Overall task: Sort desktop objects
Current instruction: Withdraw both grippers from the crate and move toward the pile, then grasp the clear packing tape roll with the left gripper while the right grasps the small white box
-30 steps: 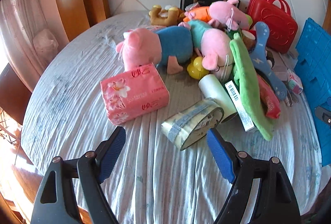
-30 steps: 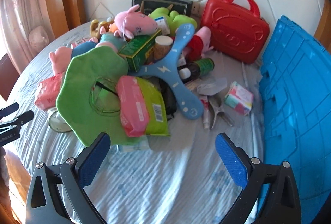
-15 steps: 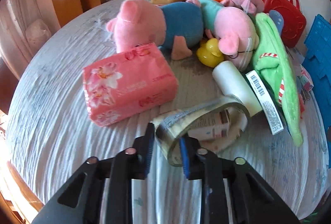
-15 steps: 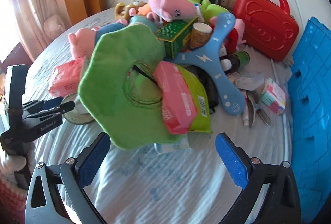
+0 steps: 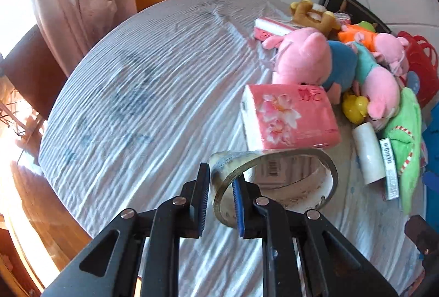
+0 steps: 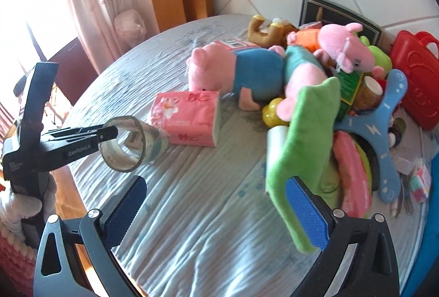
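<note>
One item is now ours: the left gripper (image 5: 221, 199), whose jaws stood wide a second ago, has clamped onto the wall of the clear tape roll (image 5: 274, 181), one pad inside the ring and one outside. In the right wrist view the roll (image 6: 127, 144) hangs off the fingertips, just left of the pink tissue pack (image 6: 189, 118), and looks tilted clear of the cloth. We judge the first pick of the sorting as made; where it should go we cannot tell.

Our right gripper (image 6: 216, 212) holds nothing, its jaws spread wide, the green plush (image 6: 307, 148) overlapping its right pad from behind; it has swung from the pile toward the tissue pack.

The round table (image 5: 142, 83) wears a rippled pale cloth, bare left of the pack. Right of the pack sits the toy heap: pink pig plushies (image 6: 233, 72), a blue boomerang (image 6: 384, 132), a red case (image 6: 414, 83). Behind stand a tiled wall, wood trim and a sunlit pink curtain (image 6: 93, 0).
</note>
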{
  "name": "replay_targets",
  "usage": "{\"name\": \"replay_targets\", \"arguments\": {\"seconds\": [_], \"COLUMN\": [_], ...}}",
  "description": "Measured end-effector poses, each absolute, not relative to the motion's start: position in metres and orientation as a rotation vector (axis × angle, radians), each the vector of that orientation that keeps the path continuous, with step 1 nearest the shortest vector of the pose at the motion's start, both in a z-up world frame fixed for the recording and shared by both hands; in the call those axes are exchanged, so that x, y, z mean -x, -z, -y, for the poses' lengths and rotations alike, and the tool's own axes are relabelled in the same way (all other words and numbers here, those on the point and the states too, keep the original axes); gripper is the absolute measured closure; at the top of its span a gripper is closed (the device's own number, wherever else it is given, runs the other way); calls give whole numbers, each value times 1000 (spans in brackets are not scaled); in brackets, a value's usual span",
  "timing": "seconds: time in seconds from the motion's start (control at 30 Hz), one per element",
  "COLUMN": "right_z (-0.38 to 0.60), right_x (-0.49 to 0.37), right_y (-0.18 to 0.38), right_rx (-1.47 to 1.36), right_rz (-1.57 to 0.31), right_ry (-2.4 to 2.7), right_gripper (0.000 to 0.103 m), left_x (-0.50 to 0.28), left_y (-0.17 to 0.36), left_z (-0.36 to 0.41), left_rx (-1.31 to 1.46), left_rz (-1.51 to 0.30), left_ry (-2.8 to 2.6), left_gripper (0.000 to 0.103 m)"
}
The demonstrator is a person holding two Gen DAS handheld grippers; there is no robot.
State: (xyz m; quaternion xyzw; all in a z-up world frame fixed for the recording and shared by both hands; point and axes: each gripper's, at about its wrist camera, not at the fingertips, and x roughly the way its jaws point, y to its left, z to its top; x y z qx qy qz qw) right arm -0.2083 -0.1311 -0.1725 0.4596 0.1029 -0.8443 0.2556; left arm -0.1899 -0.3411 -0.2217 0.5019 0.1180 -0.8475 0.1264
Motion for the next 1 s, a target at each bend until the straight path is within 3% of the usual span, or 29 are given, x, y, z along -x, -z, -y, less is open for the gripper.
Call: {"name": "replay_targets", "arguments": {"seconds": [0.37, 0.5, 0.77, 0.9, 1.0], "right_z": [179, 210, 251, 259, 252], "right_x": [217, 219, 217, 223, 227], "right_y": [208, 218, 243, 258, 260], "right_rx": [-1314, -1311, -1341, -1366, -1376], "right_rz": [-271, -221, -244, -289, -321], "right_ry": [2198, 2149, 2077, 2059, 2115], "right_gripper": [0, 17, 27, 38, 39], "left_x": [164, 160, 132, 122, 121], "left_y": [224, 233, 237, 219, 208], "left_z": [404, 402, 392, 386, 370], "left_rx": [-1345, -1365, -1429, -1405, -1402], "left_rz": [-141, -212, -399, -431, -416], "left_ry": [2352, 2432, 2480, 2519, 2577], "left_gripper": [86, 86, 86, 86, 77]}}
